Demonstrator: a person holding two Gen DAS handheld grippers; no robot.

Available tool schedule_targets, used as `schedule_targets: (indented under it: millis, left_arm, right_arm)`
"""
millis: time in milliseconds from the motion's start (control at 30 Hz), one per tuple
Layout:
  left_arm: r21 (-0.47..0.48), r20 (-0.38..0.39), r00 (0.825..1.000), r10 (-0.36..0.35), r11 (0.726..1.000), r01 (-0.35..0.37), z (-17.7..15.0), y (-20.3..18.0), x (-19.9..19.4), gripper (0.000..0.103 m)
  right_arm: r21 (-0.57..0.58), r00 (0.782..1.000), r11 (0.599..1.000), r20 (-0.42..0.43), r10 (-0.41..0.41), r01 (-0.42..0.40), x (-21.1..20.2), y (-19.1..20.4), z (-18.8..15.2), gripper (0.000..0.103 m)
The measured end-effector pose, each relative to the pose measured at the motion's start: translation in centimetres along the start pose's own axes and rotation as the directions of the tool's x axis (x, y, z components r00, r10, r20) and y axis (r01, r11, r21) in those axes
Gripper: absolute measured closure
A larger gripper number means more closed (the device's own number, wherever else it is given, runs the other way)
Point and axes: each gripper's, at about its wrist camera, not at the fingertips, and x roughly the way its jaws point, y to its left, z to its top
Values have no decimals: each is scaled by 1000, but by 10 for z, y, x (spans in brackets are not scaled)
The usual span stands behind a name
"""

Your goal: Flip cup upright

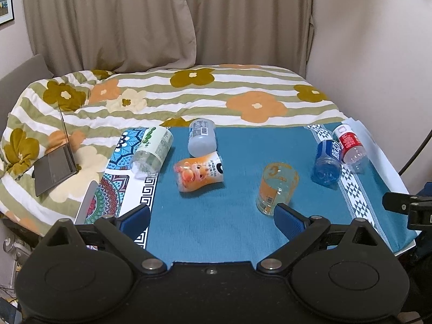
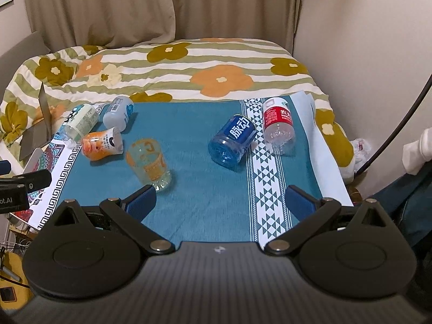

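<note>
Soft, even indoor light is falling from above in both views, leaving the room moderately bright and slightly warm. Shadows are staying faint: only thin dark rims are showing under the blue bottle (image 2: 234, 141) and the orange-labelled cup (image 1: 276, 188) on the teal cloth (image 1: 232, 162). Small glints are catching the clear plastic of the red-labelled bottle (image 2: 278, 128). The fisheye lenses are bending the curtain (image 1: 113, 21) and bed edges outward, and dark vignetting is cutting the upper corners. The orange-labelled cup is looking slightly smeared; the black gripper bodies near the lens are looking soft
</note>
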Motion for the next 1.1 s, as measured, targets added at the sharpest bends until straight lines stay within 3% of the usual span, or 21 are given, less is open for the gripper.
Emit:
schedule_targets:
  millis: [1100]
  left_arm:
    - [32, 31, 1000, 0, 999, -1, 7, -1, 1, 3]
  right_arm:
    - [6, 1000, 1000, -1, -6, 6, 4, -3, 3, 0]
